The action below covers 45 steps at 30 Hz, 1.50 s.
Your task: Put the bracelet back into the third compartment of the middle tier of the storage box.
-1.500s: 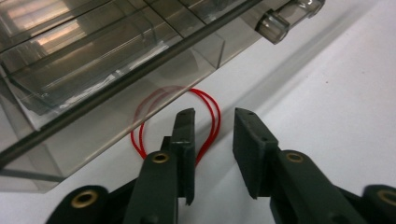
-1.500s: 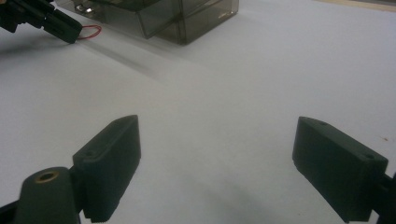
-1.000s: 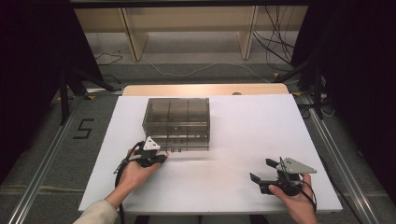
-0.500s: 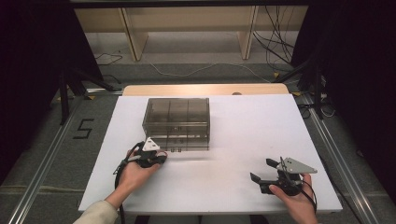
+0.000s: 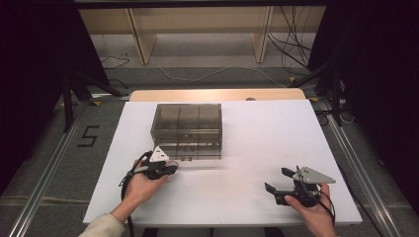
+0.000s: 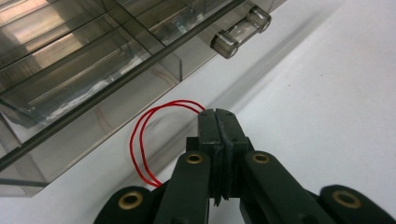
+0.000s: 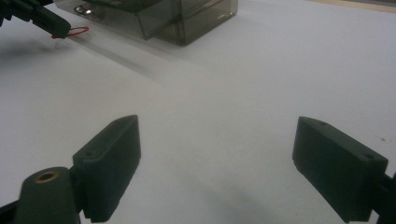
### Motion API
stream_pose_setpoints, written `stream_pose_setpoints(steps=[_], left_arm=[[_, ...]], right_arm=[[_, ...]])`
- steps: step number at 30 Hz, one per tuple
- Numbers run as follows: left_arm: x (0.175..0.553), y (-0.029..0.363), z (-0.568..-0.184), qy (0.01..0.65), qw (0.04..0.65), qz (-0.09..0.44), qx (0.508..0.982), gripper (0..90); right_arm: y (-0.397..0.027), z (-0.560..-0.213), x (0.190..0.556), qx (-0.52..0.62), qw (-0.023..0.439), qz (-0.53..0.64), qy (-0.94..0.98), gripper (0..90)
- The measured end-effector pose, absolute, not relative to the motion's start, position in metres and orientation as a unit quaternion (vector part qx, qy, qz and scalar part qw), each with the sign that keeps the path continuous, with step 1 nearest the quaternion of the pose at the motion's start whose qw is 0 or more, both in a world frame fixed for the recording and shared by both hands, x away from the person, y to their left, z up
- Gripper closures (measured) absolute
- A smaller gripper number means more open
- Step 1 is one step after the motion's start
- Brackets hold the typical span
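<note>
Presently, notes from the surface (image 5: pixel 247 128):
Scene: we saw one smoky clear drawer box (image 5: pixel 187 129) on the white surface, its front facing the person, with a clear bar handle (image 6: pixel 240 31) on a drawer front.
Left gripper (image 6: pixel 218 122): we found its fingers pressed together, pinching a thin red elastic band (image 6: pixel 142 140); the band's loop stood out to the side of the fingertips, just before the box's front lower edge.
Band, second look: from the right gripper view we saw the red loop (image 7: pixel 72 32) at the tip of the far gripper, close by the box.
Right gripper (image 5: pixel 284 181): we saw its fingers spread wide with nothing between them, resting near the surface's near right corner, well apart from the box.
Risk, slip: we judged the band could slide out of the pinch, since only a short bit sat between the pads.
Risk, snag: we judged the loose loop could catch on the box edge or handle if moved carelessly.
Risk, drawer: we could not tell whether any drawer stood open.
Count: one box, one handle seen, one band, two grippers, two hands.
</note>
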<state>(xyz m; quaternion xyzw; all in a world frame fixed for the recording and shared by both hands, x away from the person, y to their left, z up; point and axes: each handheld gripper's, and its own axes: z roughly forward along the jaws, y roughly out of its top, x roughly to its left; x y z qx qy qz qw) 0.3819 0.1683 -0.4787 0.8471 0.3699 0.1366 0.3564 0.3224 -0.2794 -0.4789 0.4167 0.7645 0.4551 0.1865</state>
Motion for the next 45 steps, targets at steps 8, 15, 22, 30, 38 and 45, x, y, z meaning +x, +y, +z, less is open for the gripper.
stream_pose_setpoints(steps=[8,15,22,30,38,45], left_arm=[[0.377,0.167,-0.474,0.368,0.365,0.135,0.845,89.8],[0.374,0.164,-0.47,0.362,0.371,0.134,0.845,89.8],[0.37,0.161,-0.466,0.356,0.379,0.129,0.844,89.9],[0.368,0.159,-0.463,0.352,0.386,0.128,0.843,89.9],[0.368,0.159,-0.462,0.351,0.392,0.126,0.841,89.9],[0.367,0.158,-0.459,0.349,0.398,0.124,0.839,89.9]], right_arm=[[-0.28,-0.479,0.322,0.417,0.188,0.453,0.765,16.5],[-0.28,-0.479,0.322,0.417,0.188,0.454,0.765,16.5],[-0.279,-0.479,0.322,0.417,0.189,0.453,0.765,16.5],[-0.279,-0.479,0.322,0.418,0.189,0.453,0.765,16.5],[-0.279,-0.479,0.323,0.417,0.188,0.454,0.765,16.5],[-0.279,-0.479,0.323,0.417,0.188,0.453,0.765,16.4]])
